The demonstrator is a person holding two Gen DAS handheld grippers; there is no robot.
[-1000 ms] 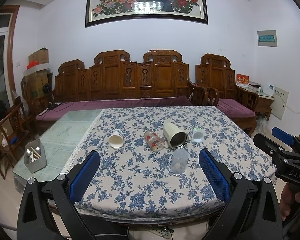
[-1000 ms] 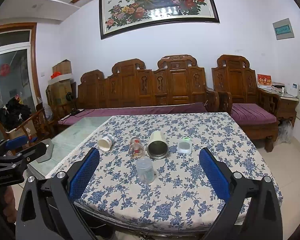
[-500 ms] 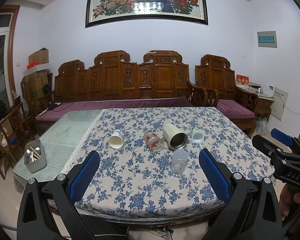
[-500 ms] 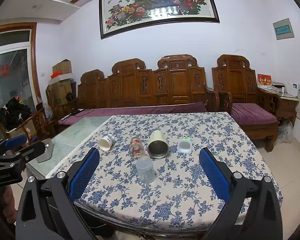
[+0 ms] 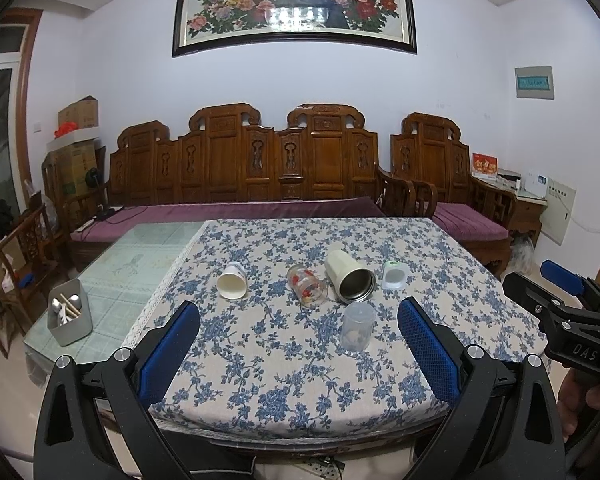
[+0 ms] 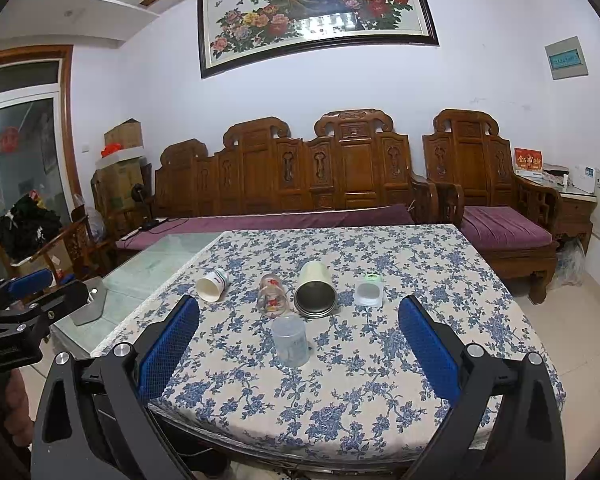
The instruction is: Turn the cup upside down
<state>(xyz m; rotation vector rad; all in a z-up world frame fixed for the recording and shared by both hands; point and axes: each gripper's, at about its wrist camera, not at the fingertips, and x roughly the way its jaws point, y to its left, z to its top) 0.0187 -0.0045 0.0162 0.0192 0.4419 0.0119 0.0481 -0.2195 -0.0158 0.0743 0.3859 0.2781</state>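
Note:
A clear plastic cup (image 5: 357, 332) (image 6: 291, 341) stands on the blue-flowered tablecloth (image 5: 300, 384), nearest to me. Behind it lie on their sides a white paper cup (image 5: 231, 281) (image 6: 212, 286), a glass with red print (image 5: 307, 291) (image 6: 273, 300) and a cream metal cup (image 5: 350, 282) (image 6: 315, 289). A small white tub (image 5: 393, 275) (image 6: 368, 292) sits at the right. My left gripper (image 5: 298, 356) is open and empty, short of the table's near edge. My right gripper (image 6: 298, 356) is open and empty too, equally far back.
A grey utensil holder (image 5: 69, 318) stands on the glass table (image 5: 140, 256) to the left. A carved wooden bench (image 5: 260, 176) with purple cushions runs behind the table. The right gripper shows at the left wrist view's right edge (image 5: 560, 312).
Both grippers have drifted very slightly; the cups have not moved.

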